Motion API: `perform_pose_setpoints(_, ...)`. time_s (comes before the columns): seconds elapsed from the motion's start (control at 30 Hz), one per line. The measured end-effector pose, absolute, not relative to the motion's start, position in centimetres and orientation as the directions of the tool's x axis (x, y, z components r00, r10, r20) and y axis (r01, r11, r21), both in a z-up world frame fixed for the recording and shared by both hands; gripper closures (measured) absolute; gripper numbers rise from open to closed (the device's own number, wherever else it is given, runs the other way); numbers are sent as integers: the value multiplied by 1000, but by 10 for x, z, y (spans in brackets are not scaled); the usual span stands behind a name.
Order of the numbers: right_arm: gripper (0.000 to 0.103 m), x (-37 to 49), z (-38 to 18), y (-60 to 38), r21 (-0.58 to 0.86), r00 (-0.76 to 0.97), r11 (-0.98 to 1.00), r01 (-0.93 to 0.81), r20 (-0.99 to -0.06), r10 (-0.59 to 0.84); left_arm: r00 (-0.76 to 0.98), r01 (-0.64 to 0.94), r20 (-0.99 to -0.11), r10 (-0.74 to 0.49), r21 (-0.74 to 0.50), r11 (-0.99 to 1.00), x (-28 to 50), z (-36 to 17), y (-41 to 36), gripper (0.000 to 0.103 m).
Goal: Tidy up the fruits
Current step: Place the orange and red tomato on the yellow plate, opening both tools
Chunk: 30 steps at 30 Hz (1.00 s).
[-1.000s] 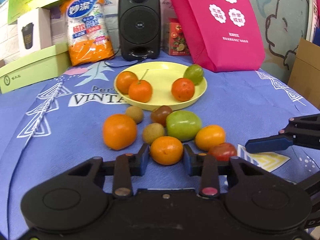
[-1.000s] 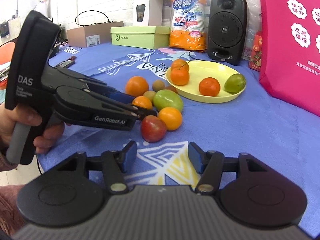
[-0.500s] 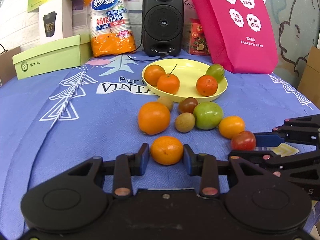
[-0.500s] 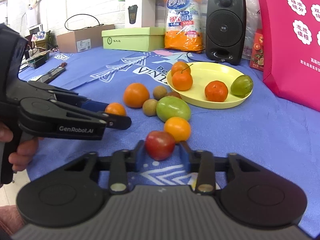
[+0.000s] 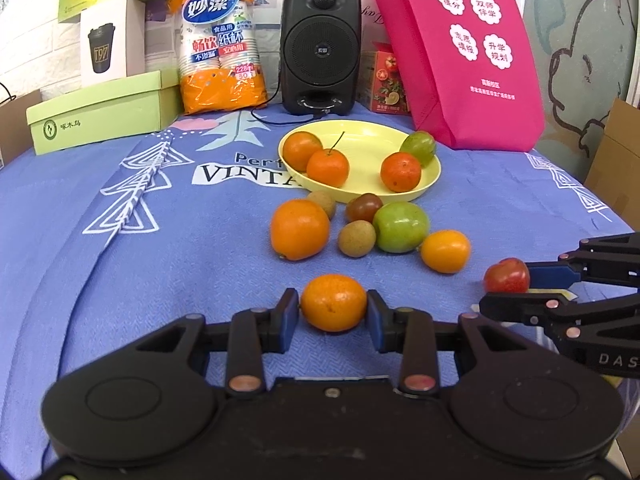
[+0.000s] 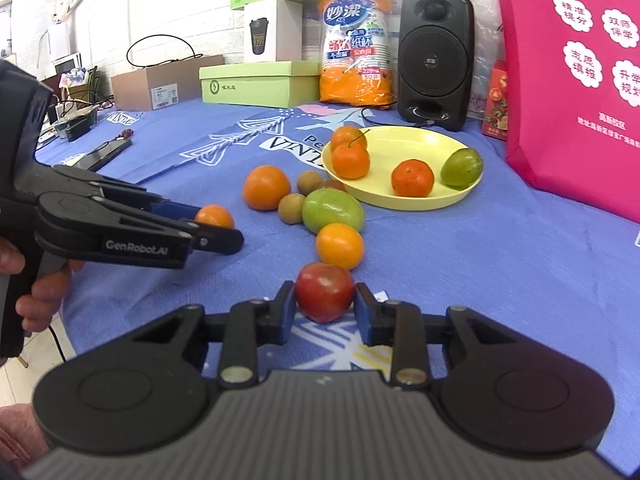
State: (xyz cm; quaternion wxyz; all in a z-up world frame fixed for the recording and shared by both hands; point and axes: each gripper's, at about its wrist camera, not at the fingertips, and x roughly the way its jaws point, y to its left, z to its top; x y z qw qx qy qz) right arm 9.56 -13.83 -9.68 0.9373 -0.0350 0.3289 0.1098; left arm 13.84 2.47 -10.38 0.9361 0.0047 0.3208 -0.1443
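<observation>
While both grippers sit low over the blue tablecloth (image 5: 120,264), each has a fruit between its pads. The left gripper (image 5: 333,314) is clamped on a small orange (image 5: 333,302), well in front of the yellow plate (image 5: 368,140). The right gripper (image 6: 324,307) is closed on a red tomato (image 6: 325,297), its blue pads pressing both sides; whether the tomato touches the cloth or is just clear of it is hard to tell.

On the plate lie three small oranges and one green fruit (image 5: 418,147) at its right rim. Just in front of the plate is a loose cluster: a large orange (image 5: 299,229), a green tomato (image 5: 401,226), a dark tomato (image 5: 363,207) touching the plate's front edge, two small brown fruits and a yellow-orange tomato (image 5: 445,251) nearest the red one.

Behind the plate stands a black speaker (image 5: 320,46), with a pink bag (image 5: 460,52) to its right and a pack of paper cups (image 5: 220,44) and a green box (image 5: 100,114) to its left. A hand (image 6: 38,280) grips the left gripper's handle.
</observation>
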Motion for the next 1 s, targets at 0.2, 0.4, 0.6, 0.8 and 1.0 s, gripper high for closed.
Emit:
perform_pose_setpoints(0.2,73,93,-92,-145,7,772,977,-212,-612,172,761,297,-585,-282,-72,952,133,-93,21,68)
perform_pose_setpoints(0.4,73,107,-81,-152,0,790,978,-209,-590,169,763,321,-577,-292,-53,946,149,-84,13,68)
perform_pose_setpoints(0.6,73,144,-72,-162,-19,801,980,-199,-580,151,767,329,-570,-294,-43,943,200,-70,2,68)
perform_pose_setpoints(0.8,73,199,-66,-176,-16,814,985,-170,-566,131,769,308,-580,-269,-32,951,273,-59,-12,68)
perform_pose_setpoints(1.0,73,255,-73,-187,-1,804,989,-151,-581,123,756,294,-614,-227,10,956,340,-60,-31,68)
